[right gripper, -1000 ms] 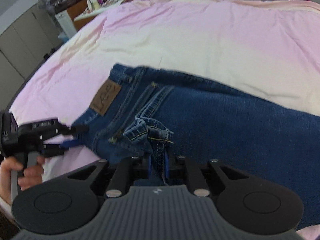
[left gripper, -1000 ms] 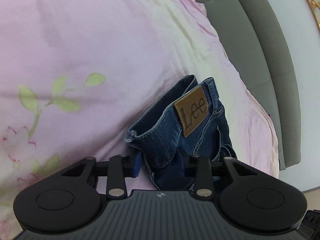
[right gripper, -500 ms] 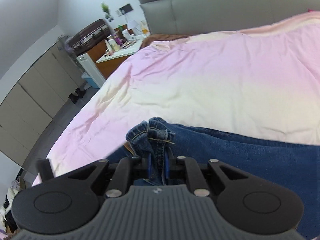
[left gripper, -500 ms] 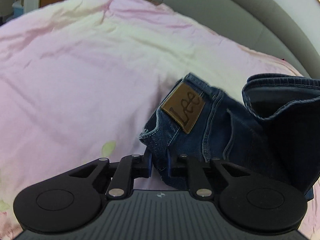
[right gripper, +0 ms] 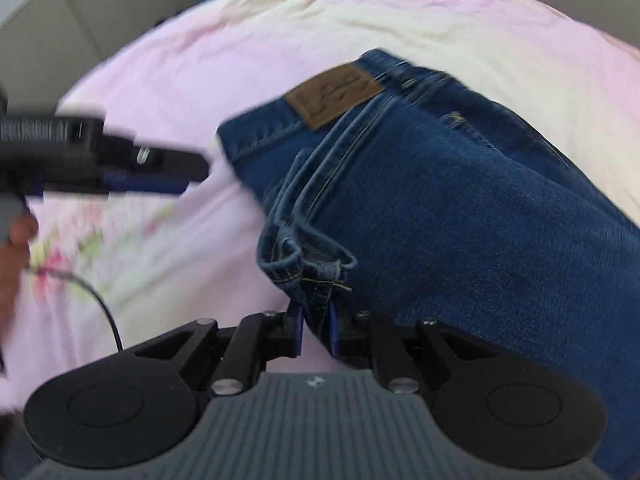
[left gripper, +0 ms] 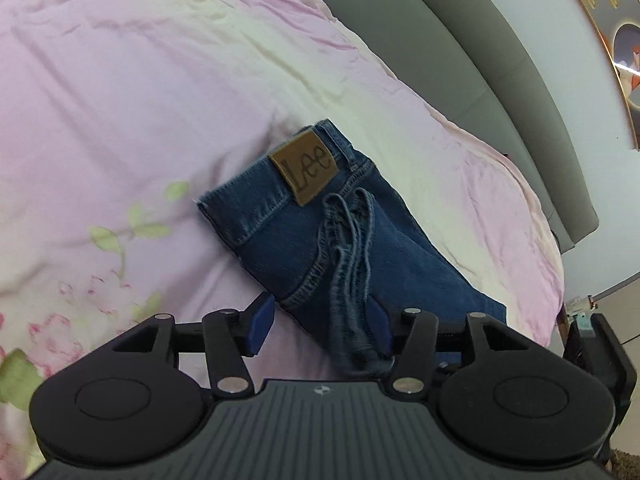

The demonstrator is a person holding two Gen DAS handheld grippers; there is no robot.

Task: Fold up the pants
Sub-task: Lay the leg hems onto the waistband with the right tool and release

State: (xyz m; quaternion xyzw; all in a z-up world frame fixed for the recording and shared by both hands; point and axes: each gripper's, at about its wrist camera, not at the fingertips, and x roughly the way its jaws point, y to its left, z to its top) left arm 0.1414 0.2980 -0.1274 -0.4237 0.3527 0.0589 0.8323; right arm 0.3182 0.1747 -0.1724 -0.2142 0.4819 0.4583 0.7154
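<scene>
Across the bed we see a pink bedspread (left gripper: 140, 92) with a green and pink flower print at its near left, and a grey padded headboard (left gripper: 500, 68) curving along its far edge under a pale wall. Folded blue jeans (left gripper: 304, 236) lie on the spread, their brown label patch (left gripper: 306, 168) facing up. Our left gripper (left gripper: 318, 322) has its jaws opening, the jeans' edge between them but the left pad clear of the cloth. Our right gripper (right gripper: 314, 330) is clamped on a bunched hem of the jeans. Wide bare bedspread lies left and beyond; the bed's right edge is close.
</scene>
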